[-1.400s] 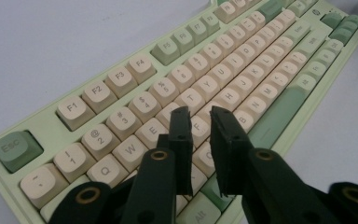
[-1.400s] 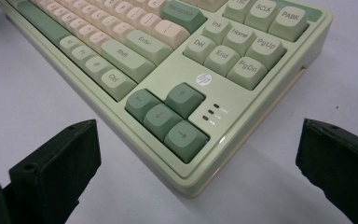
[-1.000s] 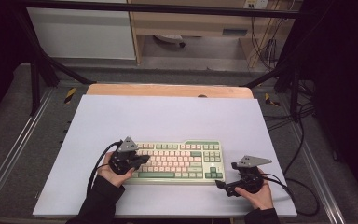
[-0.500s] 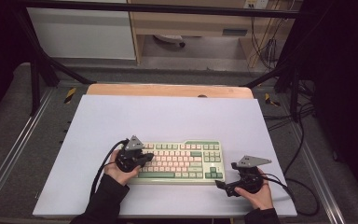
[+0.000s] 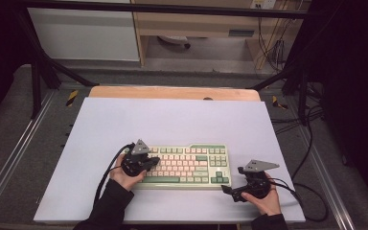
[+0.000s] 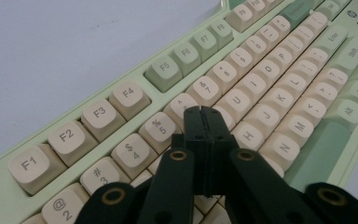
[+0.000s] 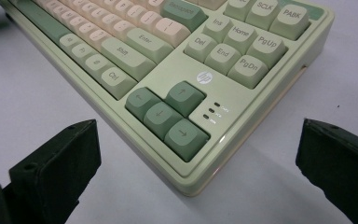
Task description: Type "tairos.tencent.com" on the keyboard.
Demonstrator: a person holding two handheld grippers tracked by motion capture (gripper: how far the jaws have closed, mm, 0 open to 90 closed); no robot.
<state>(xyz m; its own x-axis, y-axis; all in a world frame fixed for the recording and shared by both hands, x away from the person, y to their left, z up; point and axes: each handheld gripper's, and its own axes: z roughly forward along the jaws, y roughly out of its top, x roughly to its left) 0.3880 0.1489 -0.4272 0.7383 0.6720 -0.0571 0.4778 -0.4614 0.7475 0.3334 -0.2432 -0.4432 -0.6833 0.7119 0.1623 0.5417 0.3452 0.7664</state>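
Key-pressing looks under way: the closed left gripper (image 6: 204,114) poises over the keyboard (image 5: 187,165)'s middle keys; the right gripper (image 7: 196,154) gapes wide, empty, framing its arrow-key corner.

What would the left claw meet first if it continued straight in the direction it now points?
Probably the keyboard's cream keys: the shut left claw points down near the 6 and Y keys; contact cannot be judged.

Green keyboard's (image 7: 223,100) arrow-key corner on the white table (image 7: 23,98), between two wide-apart black fingers (image 7: 56,163).

L hand-held gripper (image 6: 203,112) jaws closed tight; R hand-held gripper (image 7: 196,154) jaws spread wide
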